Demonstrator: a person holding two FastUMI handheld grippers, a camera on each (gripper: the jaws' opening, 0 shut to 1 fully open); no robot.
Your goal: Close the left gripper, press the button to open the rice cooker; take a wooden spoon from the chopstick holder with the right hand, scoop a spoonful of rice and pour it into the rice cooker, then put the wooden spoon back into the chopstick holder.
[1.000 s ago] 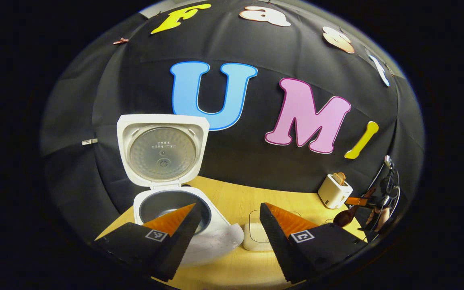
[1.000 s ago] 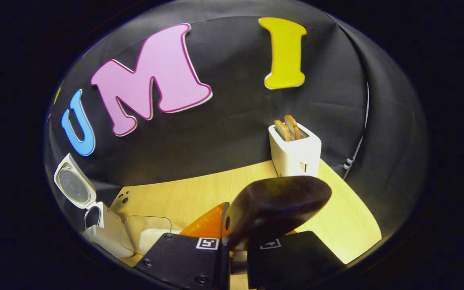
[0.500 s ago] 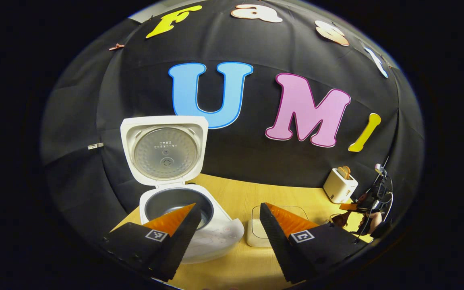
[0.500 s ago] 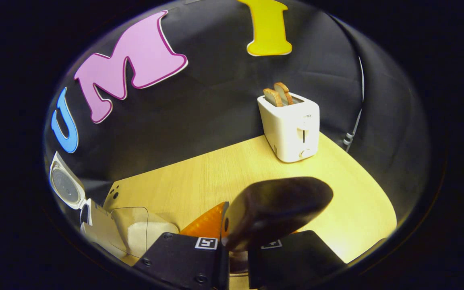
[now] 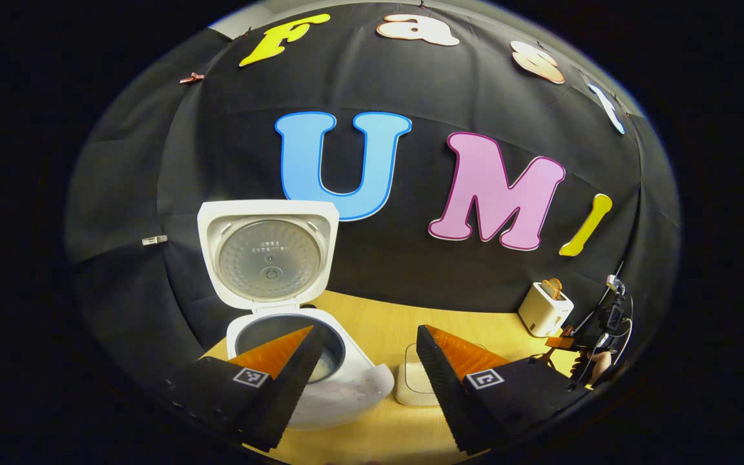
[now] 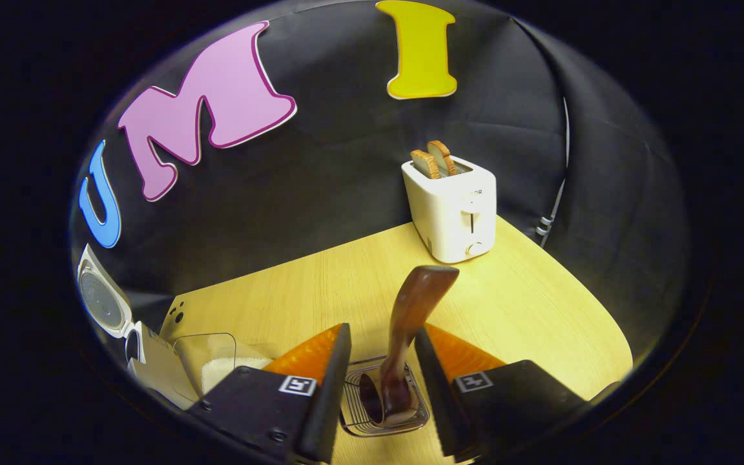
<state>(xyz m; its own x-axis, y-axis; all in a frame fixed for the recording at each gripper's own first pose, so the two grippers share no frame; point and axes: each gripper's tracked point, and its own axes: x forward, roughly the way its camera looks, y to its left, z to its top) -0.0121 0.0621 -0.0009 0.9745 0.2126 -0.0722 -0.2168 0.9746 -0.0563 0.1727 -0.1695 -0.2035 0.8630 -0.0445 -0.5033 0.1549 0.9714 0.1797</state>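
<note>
Two slices in toaster [image 6: 453, 208]; wooden spoon [image 6: 407, 329] stands in chopstick holder [image 6: 382, 403].

Black cloth wall [image 6: 320, 194] is draped behind a light wooden table [image 6: 527, 310]. A white toaster [image 6: 453, 206] with two bread slices [image 6: 433, 160] is stood near the table's back edge. A cable [image 6: 549, 213] is hung along the cloth.

Left gripper [image 5: 365, 352]: fingers spread wide apart, holding nothing, above a wooden table [image 5: 385, 323]. Rice cooker [image 5: 320, 368]: white, lid [image 5: 268, 255] standing upright and open, dark inner pot partly behind the left finger; a white box of rice [image 5: 414, 384] sits just beside it. Toaster [image 5: 545, 309]: white, with bread in its slots, far right by the black cloth wall; the other gripper [image 5: 569, 345] is near it.
</note>
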